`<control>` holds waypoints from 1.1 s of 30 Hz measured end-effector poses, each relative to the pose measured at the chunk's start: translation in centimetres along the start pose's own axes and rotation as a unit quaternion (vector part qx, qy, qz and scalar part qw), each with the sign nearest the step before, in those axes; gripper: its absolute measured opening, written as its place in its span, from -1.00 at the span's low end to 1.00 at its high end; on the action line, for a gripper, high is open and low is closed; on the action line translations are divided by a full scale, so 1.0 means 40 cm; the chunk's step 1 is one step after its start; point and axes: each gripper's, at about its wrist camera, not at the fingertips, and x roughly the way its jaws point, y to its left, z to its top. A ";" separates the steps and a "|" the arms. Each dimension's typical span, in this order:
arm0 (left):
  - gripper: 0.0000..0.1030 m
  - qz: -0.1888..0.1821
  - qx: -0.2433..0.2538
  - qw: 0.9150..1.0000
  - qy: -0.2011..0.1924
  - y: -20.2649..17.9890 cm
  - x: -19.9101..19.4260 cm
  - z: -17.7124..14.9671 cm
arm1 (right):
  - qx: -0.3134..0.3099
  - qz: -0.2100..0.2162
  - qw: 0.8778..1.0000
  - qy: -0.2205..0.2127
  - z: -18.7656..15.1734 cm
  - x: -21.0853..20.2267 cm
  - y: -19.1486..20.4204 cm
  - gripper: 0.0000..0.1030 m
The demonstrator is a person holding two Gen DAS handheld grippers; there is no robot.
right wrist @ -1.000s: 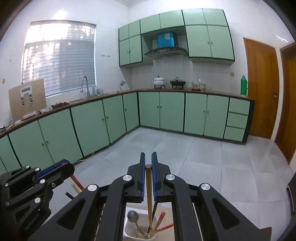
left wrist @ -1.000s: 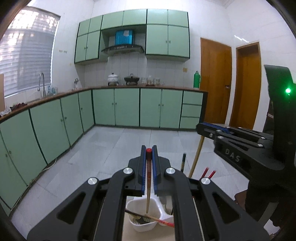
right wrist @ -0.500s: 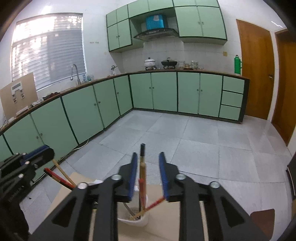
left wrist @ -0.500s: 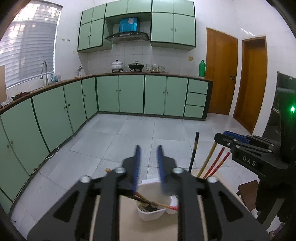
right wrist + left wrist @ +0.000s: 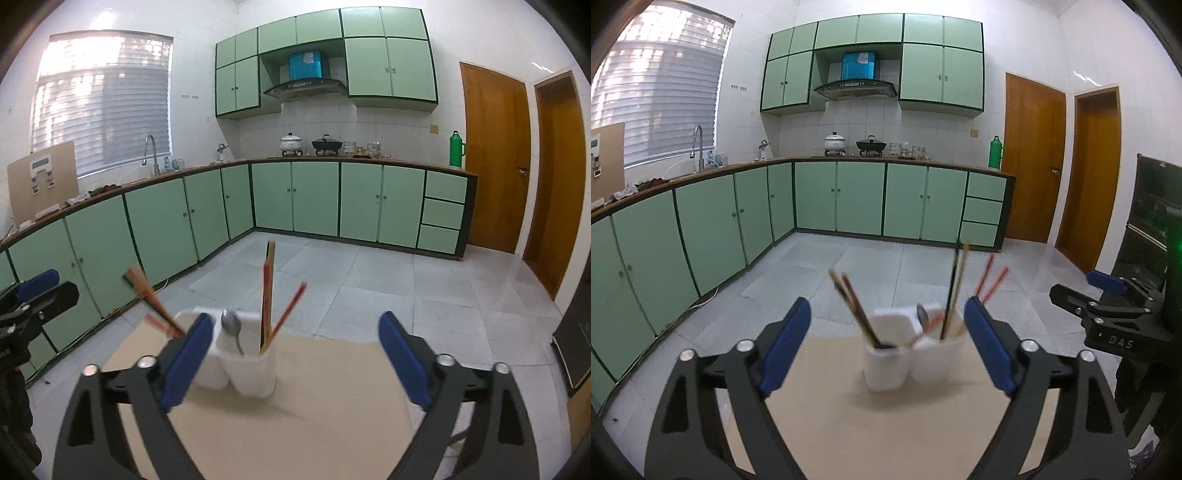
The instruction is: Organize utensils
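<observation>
A white two-compartment utensil holder point(image 5: 912, 350) stands on the tan table point(image 5: 886, 435); it also shows in the right wrist view point(image 5: 240, 363). Chopsticks lean in its left compartment point(image 5: 855, 310). More chopsticks point(image 5: 956, 284) and a metal spoon point(image 5: 232, 328) stand in its right compartment. My left gripper point(image 5: 886, 347) is open and empty, pulled back in front of the holder. My right gripper point(image 5: 295, 363) is open and empty, just right of the holder. Each gripper shows at the edge of the other's view.
The table's far edge point(image 5: 332, 341) drops to a grey tiled floor. Green cabinets point(image 5: 849, 199) line the back and left walls. Two wooden doors point(image 5: 1034, 170) stand at the right. A dark screen point(image 5: 1152, 210) is at the far right.
Both grippers were shut on chopsticks above the holder; they opened, left the chopsticks standing in the compartments, and drew back from the holder.
</observation>
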 end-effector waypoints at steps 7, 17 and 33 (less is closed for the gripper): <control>0.80 0.009 -0.004 1.000 0.000 -0.014 -0.117 -0.083 | 0.007 0.035 0.999 0.008 -0.073 -0.107 0.029 0.88; 0.89 0.014 -0.001 1.000 -0.016 -0.051 -0.254 -0.128 | 0.000 0.047 0.999 -0.008 -0.113 -0.220 0.069 0.88; 0.89 0.020 -0.011 0.999 -0.036 -0.058 -0.378 -0.144 | -0.015 0.055 0.998 -0.034 -0.139 -0.353 0.109 0.88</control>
